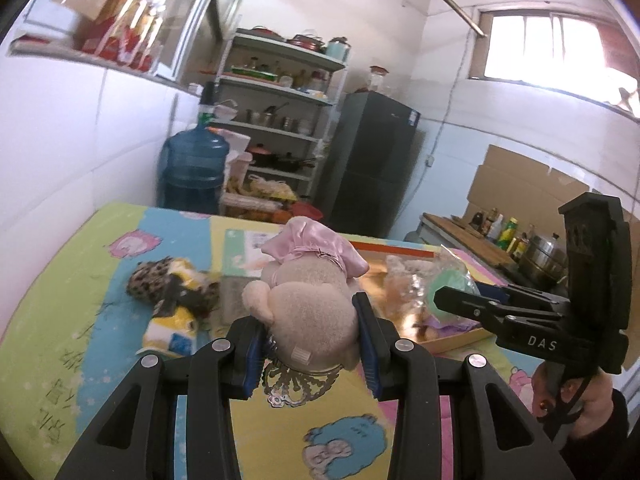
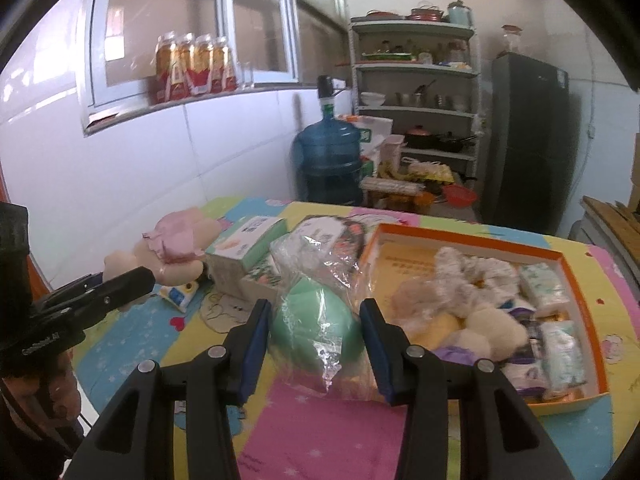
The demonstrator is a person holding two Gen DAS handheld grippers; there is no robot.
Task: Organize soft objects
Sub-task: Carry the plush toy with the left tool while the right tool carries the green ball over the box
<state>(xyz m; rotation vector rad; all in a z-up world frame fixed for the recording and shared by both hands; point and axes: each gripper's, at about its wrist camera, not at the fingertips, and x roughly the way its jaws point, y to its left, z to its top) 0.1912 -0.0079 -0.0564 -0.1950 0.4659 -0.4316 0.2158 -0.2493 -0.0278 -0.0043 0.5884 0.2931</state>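
Left claw [image 1: 310, 330] grips plush doll [image 1: 308, 300]; right claw [image 2: 314, 344] clamps green, probably foam, bagged item [image 2: 316, 332].

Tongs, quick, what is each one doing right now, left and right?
Left tongs: closed on the beige plush toy in a pink dress.
Right tongs: closed on the green soft item in a clear bag.

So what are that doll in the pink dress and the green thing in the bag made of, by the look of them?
The doll looks like short beige plush, matte and fuzzy; its dress seems satin, since it shines and creases. The green thing looks smooth and matte, perhaps foam or soft fabric, hard to tell. Its bag is thin clear plastic, wrinkled with glare.
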